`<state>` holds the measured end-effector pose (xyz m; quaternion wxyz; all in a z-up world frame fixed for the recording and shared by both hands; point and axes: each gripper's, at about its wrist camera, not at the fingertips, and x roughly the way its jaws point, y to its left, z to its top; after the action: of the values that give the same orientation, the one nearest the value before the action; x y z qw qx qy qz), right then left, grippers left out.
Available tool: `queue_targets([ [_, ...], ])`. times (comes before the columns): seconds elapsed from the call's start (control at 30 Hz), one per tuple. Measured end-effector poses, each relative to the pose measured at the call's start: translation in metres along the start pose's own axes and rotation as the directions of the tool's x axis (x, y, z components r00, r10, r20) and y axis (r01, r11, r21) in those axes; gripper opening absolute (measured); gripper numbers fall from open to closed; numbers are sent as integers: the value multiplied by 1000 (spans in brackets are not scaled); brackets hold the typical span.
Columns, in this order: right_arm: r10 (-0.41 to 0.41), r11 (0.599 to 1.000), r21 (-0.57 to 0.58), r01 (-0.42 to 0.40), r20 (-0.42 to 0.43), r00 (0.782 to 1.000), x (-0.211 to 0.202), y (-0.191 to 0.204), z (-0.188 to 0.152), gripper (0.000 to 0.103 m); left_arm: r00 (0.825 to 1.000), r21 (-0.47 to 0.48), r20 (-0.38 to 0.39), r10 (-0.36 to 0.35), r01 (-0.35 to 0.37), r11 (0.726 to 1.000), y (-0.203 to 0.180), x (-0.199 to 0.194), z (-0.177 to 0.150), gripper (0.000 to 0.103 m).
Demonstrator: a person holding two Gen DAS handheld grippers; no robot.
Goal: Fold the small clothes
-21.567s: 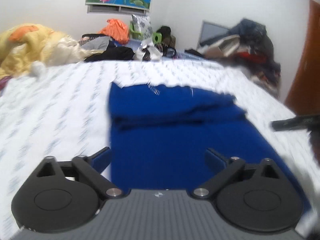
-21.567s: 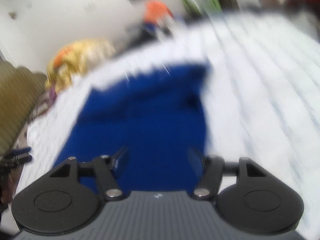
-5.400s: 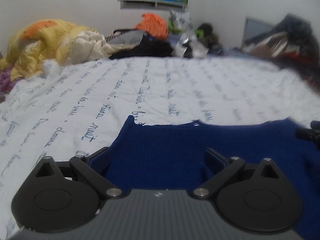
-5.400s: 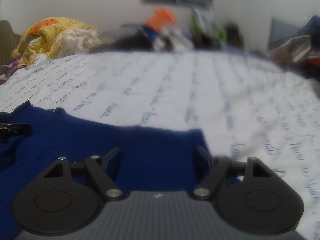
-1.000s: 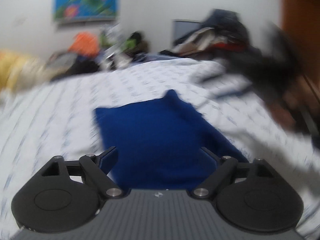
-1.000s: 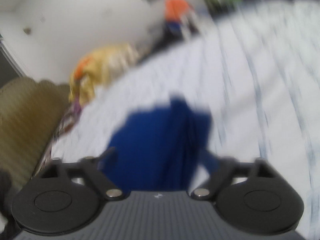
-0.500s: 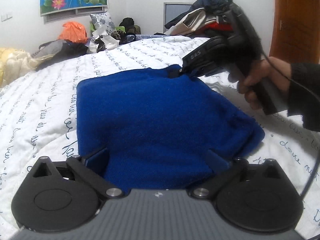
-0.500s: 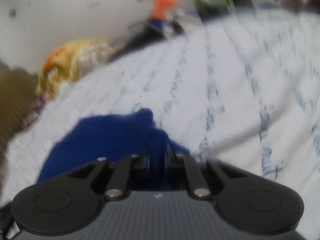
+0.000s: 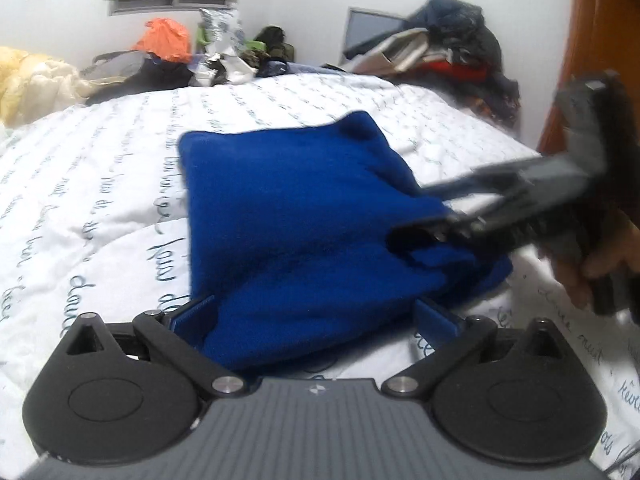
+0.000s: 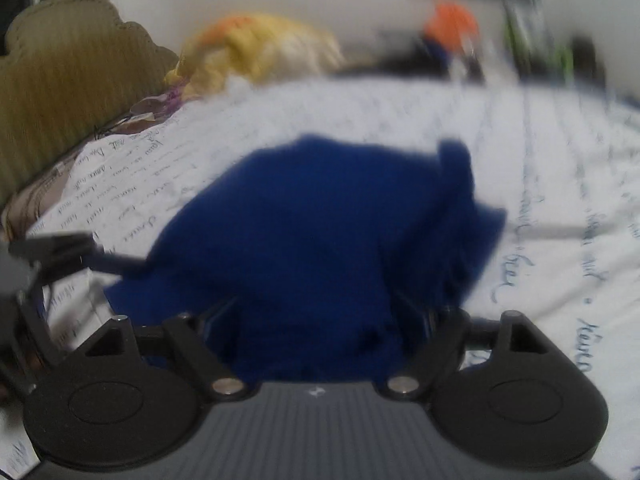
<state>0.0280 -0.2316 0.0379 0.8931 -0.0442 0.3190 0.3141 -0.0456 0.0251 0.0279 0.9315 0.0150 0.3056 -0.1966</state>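
1. Half a second ago my right gripper point(image 10: 320, 312) was clamped on a corner of the cloth point(image 9: 304, 216). Now its jaws stand apart, with blue fabric bunched between them at the bottom centre of the right view.
2. In the left view the right gripper point(image 9: 416, 236) reaches in from the right edge, blurred, its tip at the cloth's right side. I cannot tell from here whether it touches the fabric.
3. My left gripper point(image 9: 316, 316) is spread wide, the cloth's near edge lying between its fingers point(image 9: 192, 312) at the bottom of the frame; it grips nothing.
4. The cloth lies mid-frame on the bed point(image 9: 100, 184), a compact folded bundle, narrower than the flat spread it showed several seconds back.
5. My reading: the corner has been let go, so this fold is laid down. The right side looks lumpy, so I judge it wants smoothing or one more fold.
6. The right view is smeared, so that hand is moving.
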Motion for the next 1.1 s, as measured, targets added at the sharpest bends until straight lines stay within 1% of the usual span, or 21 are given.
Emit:
queue_targets([
  [0.07, -50, 998, 31, 51, -43, 998, -9, 5, 3, 84, 996, -8, 13, 86, -86, 996, 0, -9, -5, 102],
  [0.13, -4, 992, 124, 8, -25, 1000, -28, 1, 1, 83, 989, 23, 24, 143, -144, 989, -1, -20, -10, 102],
  [0.23, 47, 967, 249, -51, 21, 999, -52, -12, -12, 82, 974, 147, 48, 223, -228, 963, -16, -37, -22, 92],
  [0.3, 71, 967, 245, -75, 28, 997, -54, -7, -13, 66, 969, 215, 47, 242, -247, 945, -22, -38, -26, 90],
  [0.33, 72, 972, 223, -73, 13, 997, -50, -3, -7, 57, 969, 230, 38, 244, -246, 942, -24, -36, -26, 87],
  [0.4, 61, 984, 171, -55, -29, 998, -40, 5, -3, 57, 970, 232, 29, 243, -242, 942, -25, -30, -24, 86],
  [0.43, 59, 986, 158, -50, -52, 997, -35, 8, -4, 57, 970, 227, 30, 240, -240, 944, -24, -29, -23, 80],
  [0.5, 72, 987, 147, -59, -87, 994, -25, 10, -8, 43, 973, 200, 23, 231, -231, 952, -20, -26, -20, 52],
  [0.53, 82, 986, 152, -67, -98, 992, -21, 10, -9, 18, 975, 173, 13, 221, -220, 960, -17, -25, -17, 31],
  [0.57, 98, 982, 175, -78, -109, 989, -19, 6, -11, 7, 976, 142, 11, 218, -217, 966, -13, -28, -16, 23],
  [0.67, 129, 973, 207, -106, -101, 986, -36, 3, -16, 4, 983, 86, 7, 182, -182, 980, 1, -35, -15, 18],
  [0.73, 111, 975, 206, -83, -129, 985, -40, 1, -29, 3, 984, 81, -19, 178, -176, 981, 5, -31, -20, 18],
  [0.77, 124, 972, 212, -101, -96, 988, -42, -1, -36, 3, 983, 88, -5, 185, -184, 979, 5, -31, -23, 18],
  [0.83, 144, 962, 246, -120, -78, 987, -43, -7, -37, 3, 981, 111, -10, 194, -192, 975, 0, -31, -21, 19],
  [0.87, 157, 955, 267, -130, -81, 984, -43, -9, -35, 4, 981, 113, -20, 194, -191, 975, -1, -33, -19, 24],
  [0.93, 204, 933, 319, -167, -86, 975, -46, -16, -27, 11, 984, 104, -25, 175, -172, 980, 2, -43, -17, 26],
  [0.97, 216, 924, 335, -186, -55, 975, -52, -21, -21, 15, 988, 101, -14, 154, -152, 983, 2, -51, -15, 37],
  [1.0, 217, 914, 352, -203, -1, 976, -59, -28, -15, 27, 990, 93, 4, 143, -143, 985, 2, -58, -12, 47],
  [1.03, 209, 902, 373, -216, 58, 976, -64, -36, -8, 35, 992, 78, 33, 126, -128, 989, 2, -65, -9, 67],
  [1.07, 192, 893, 393, -220, 109, 975, -65, -43, 0, 54, 992, 58, 63, 105, -109, 992, 2, -68, -3, 77],
  [1.1, 166, 891, 402, -212, 147, 975, -63, -49, 9, 68, 993, 43, 88, 78, -82, 996, 0, -68, 3, 79],
])
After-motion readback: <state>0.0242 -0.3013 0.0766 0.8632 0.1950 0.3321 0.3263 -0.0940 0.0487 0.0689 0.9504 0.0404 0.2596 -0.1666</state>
